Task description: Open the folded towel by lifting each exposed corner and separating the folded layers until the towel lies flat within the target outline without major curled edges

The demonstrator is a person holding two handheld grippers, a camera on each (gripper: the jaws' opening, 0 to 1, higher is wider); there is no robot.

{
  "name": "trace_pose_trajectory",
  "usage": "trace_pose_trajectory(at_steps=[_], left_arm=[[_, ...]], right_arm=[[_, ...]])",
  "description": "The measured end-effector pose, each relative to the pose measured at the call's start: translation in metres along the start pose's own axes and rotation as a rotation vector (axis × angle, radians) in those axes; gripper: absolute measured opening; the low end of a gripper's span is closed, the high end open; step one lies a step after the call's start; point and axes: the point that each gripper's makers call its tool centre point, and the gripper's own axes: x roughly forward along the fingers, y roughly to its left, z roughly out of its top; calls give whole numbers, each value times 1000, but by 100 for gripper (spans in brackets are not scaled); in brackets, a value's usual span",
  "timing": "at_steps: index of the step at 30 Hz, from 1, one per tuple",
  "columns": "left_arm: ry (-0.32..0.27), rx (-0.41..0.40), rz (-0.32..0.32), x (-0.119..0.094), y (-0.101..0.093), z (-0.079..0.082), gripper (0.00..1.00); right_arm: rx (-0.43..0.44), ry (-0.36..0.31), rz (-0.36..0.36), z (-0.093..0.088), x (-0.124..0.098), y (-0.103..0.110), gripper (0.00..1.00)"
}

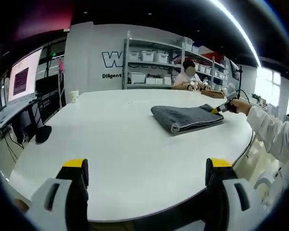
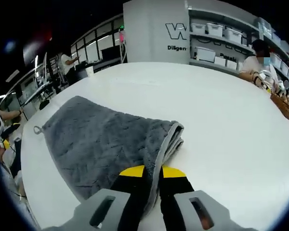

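Note:
A folded grey towel (image 1: pixel 185 117) lies on the white round table (image 1: pixel 115 139), toward its right side. My left gripper (image 1: pixel 148 166) is open over the near table edge, well short of the towel, with nothing between its jaws. My right gripper (image 1: pixel 220 109), held by a hand in a white sleeve, meets the towel's right corner. In the right gripper view, the towel (image 2: pixel 101 144) spreads out to the left with a small loop (image 2: pixel 37 129) at its far corner. My right gripper (image 2: pixel 153 174) is shut there on the folded edge of the towel.
A white cup (image 1: pixel 74 96) stands at the table's far left. A person (image 1: pixel 188 76) sits at the far side before shelves of bins (image 1: pixel 149 67). A monitor (image 1: pixel 23 77) stands to the left. A brown basket (image 2: pixel 285 109) rests at the table's far right.

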Motion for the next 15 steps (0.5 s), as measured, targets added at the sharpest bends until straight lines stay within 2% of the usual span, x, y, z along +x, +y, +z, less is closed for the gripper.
trace_pose_trajectory(at_steps=[9, 12, 15], left_arm=[[9, 1, -3, 2, -3, -4, 99], [9, 4, -6, 3, -5, -4, 99], [14, 3, -10, 5, -6, -6, 99]], right_arm=[[-38, 57, -75, -5, -11, -28, 4], [-84, 79, -138, -7, -16, -43, 5], [-92, 87, -178, -8, -18, -56, 5]])
